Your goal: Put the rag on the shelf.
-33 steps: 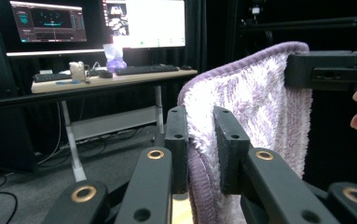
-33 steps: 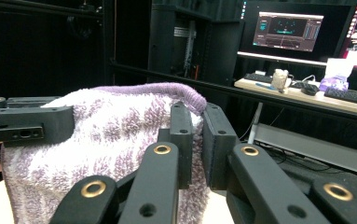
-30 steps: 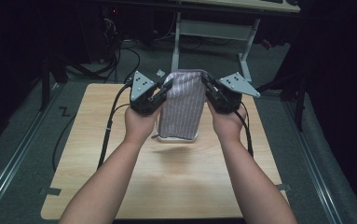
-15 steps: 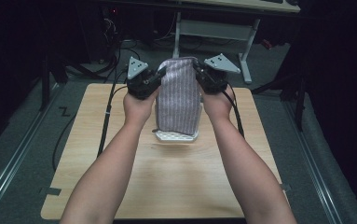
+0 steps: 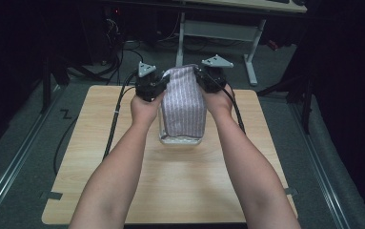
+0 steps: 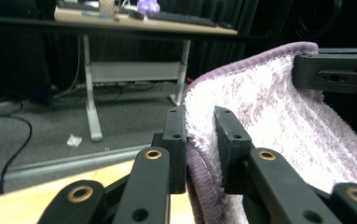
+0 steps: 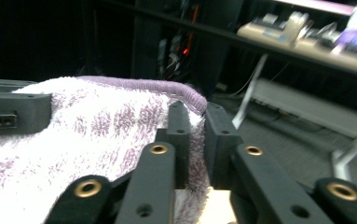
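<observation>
High view: the wooden table [image 5: 123, 191] takes up most of the frame, with a person's two forearms reaching forward over it from the near edge. Between the two grippers hangs a purple-striped towel [image 5: 184, 102], stretched by its top edge and draping down towards the person. Its lower end falls onto a clear plastic container [image 5: 180, 140], which sits on the table just below and behind the grippers, between the two wrists.

The left gripper [image 5: 157, 85] holds the towel's top left corner and the right gripper [image 5: 200, 78] its top right corner, the two near each other with only the towel's width between them. The jaws of both have just been opening a little, with the cloth in between.

In the left gripper view, the left gripper [image 6: 199, 135] has the towel's [image 6: 269, 112] hemmed edge pinched between its two black jaws, and the cloth bulges out above and beside them; the other gripper's jaw clamps the far corner at the upper right. In the right gripper view, which is rather blurred, the right gripper [image 7: 195, 135] seems to grip the towel's [image 7: 97, 121] hem the same way, the fold squeezed between the jaws.

Black cables [image 5: 116, 119] trail from the grippers back over the table's edge.
</observation>
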Demonstrator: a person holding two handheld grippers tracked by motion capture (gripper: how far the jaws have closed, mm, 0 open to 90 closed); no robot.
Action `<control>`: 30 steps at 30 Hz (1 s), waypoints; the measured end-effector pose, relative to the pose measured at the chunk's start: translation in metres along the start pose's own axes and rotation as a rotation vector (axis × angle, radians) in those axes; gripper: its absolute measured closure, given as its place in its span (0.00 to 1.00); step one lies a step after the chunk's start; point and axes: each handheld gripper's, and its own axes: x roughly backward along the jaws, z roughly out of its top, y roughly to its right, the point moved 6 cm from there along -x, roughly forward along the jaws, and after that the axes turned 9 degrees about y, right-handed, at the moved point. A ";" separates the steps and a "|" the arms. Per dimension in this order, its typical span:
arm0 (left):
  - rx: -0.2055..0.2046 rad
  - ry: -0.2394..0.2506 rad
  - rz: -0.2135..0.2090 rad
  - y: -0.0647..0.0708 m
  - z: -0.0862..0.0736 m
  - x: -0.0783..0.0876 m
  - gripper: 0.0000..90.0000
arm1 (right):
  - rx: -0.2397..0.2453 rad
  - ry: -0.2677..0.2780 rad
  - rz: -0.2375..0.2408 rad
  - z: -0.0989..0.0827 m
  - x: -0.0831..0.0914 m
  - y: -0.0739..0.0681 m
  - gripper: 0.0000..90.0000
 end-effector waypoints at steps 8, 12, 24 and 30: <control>0.064 -0.070 -0.026 -0.008 -0.009 -0.002 0.54 | -0.041 -0.037 0.007 -0.010 0.002 0.004 0.73; 0.049 -0.039 -0.033 -0.003 -0.005 0.006 0.53 | -0.045 -0.035 0.006 -0.012 0.010 0.006 0.73; -0.047 -0.050 -0.021 0.009 -0.006 0.031 0.64 | -0.029 -0.029 0.045 -0.016 0.041 0.002 0.70; -0.062 -0.026 -0.025 0.013 -0.005 0.050 0.62 | -0.005 -0.019 0.049 -0.022 0.063 -0.005 0.68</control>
